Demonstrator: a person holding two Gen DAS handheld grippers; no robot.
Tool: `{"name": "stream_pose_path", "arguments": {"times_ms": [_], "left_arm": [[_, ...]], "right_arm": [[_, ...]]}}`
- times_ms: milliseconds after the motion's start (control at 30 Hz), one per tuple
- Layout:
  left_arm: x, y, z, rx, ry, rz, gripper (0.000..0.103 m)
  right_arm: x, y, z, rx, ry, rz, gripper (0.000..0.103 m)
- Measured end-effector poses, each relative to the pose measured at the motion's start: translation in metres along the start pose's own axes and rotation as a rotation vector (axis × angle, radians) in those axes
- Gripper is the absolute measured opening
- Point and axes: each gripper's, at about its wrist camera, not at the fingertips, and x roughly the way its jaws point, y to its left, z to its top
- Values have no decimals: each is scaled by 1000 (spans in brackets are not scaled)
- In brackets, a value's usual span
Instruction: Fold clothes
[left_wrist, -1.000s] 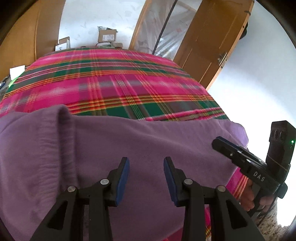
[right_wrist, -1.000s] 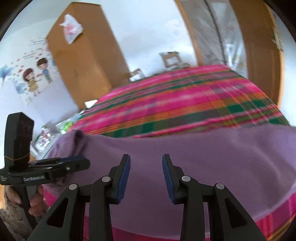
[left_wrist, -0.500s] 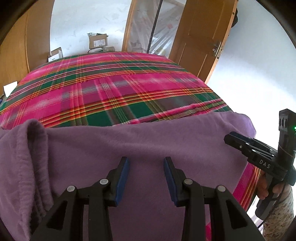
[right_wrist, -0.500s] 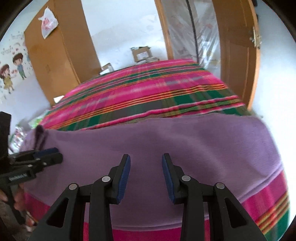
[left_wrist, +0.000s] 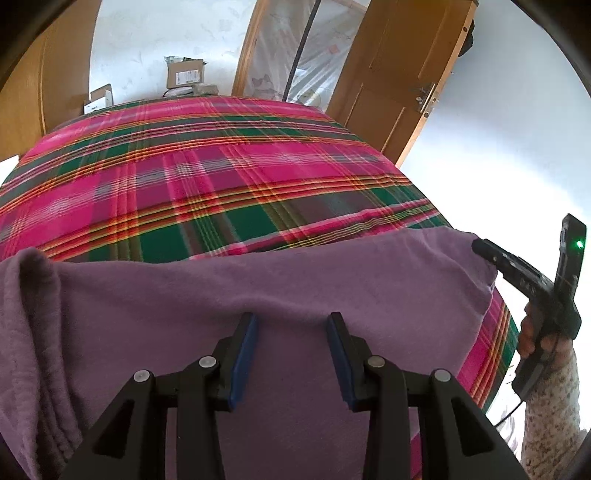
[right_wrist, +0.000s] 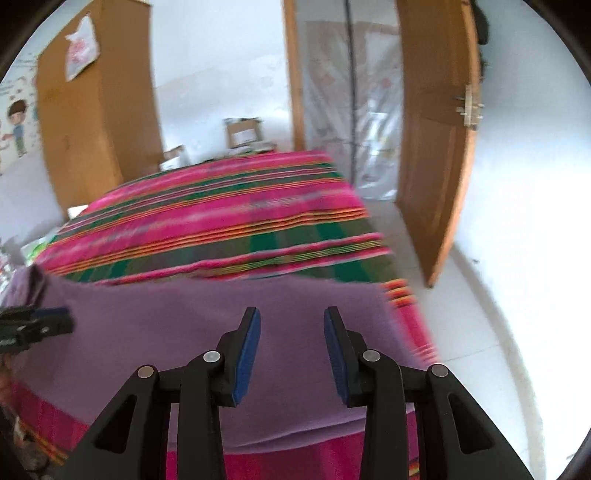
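A purple garment (left_wrist: 295, 295) lies spread across the near end of a bed with a pink and green plaid cover (left_wrist: 221, 177). Its left edge is bunched into a thick fold (left_wrist: 33, 314). My left gripper (left_wrist: 291, 321) hangs over the middle of the cloth, open, with nothing between its blue pads. My right gripper (right_wrist: 291, 314) is open too, above the purple garment (right_wrist: 184, 332) near its right edge. In the left wrist view the right gripper (left_wrist: 480, 246) reaches to the garment's far right corner. The left gripper (right_wrist: 55, 319) shows at the left edge of the right wrist view.
The bed's right edge (right_wrist: 410, 306) drops to a white floor (right_wrist: 498, 332). A wooden door (left_wrist: 388, 92) stands open beyond the bed, a tall wardrobe (right_wrist: 92, 129) at the left. Cardboard boxes (left_wrist: 184, 74) sit behind the bed. A hand (left_wrist: 532, 339) grips the right gripper's handle.
The right gripper has swung and travelled right along the garment to its right edge. The left gripper has drifted a little to the right. Both have kept the same opening.
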Motion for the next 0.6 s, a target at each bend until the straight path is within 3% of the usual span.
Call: {"name": "stream_pose_path", "arguments": {"times_ms": [100,200,367,567,600], "left_arm": [[3,-1,2,-5,4,-12,40],[5,-1,4,-7,5,-14,40],[7,0,6,-9,10,-19,42],[8,0,7,-17,8,-23,43],[8,0,7,-17,7,-23,43]], "right_arm": [[4,-21,8,30,4,-61,37],[10,-46,12,101,30,-63,37],[18,-64,16,175,47,19,37],[26,-57,19,143,87,116,37],[26,-55,18,140,87,121,33]]}}
